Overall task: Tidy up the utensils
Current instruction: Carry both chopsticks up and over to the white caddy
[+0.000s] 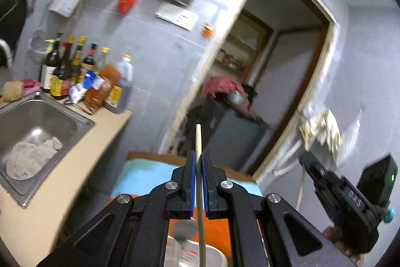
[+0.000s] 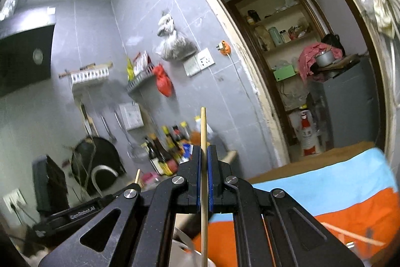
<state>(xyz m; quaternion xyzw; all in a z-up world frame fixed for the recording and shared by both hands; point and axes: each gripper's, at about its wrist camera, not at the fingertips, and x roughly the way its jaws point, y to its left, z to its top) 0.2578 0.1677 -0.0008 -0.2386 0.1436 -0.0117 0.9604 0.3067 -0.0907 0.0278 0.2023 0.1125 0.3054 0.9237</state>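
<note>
nearest the left wrist camera, the left tool (image 1: 198, 157) is clamped narrow on a thin wooden chopstick (image 1: 198, 139) that stands almost upright between its blue pads, the tip poking above them and the long end running down past the lens. the right wrist view shows the same: the right tool (image 2: 205, 150) is pinched tight on a second chopstick (image 2: 203, 126), also near upright. both are raised in the air, above a white container (image 1: 212, 258) low in the left view and an orange and blue cloth (image 2: 325, 197) on a surface.

each stick looks light, stiff and smooth, so it could pivot or slide in the pads; a hold nearer its middle would likely steady it better.

far left, a counter (image 1: 75, 154) carries a steel sink (image 1: 37, 116) with a grey rag (image 1: 30, 157) in it and a cluster of sauce bottles (image 1: 75, 66). a doorway (image 2: 287, 66) opens on the right. in the left view the right tool hangs near on the right, so the two sticks could knock together.
</note>
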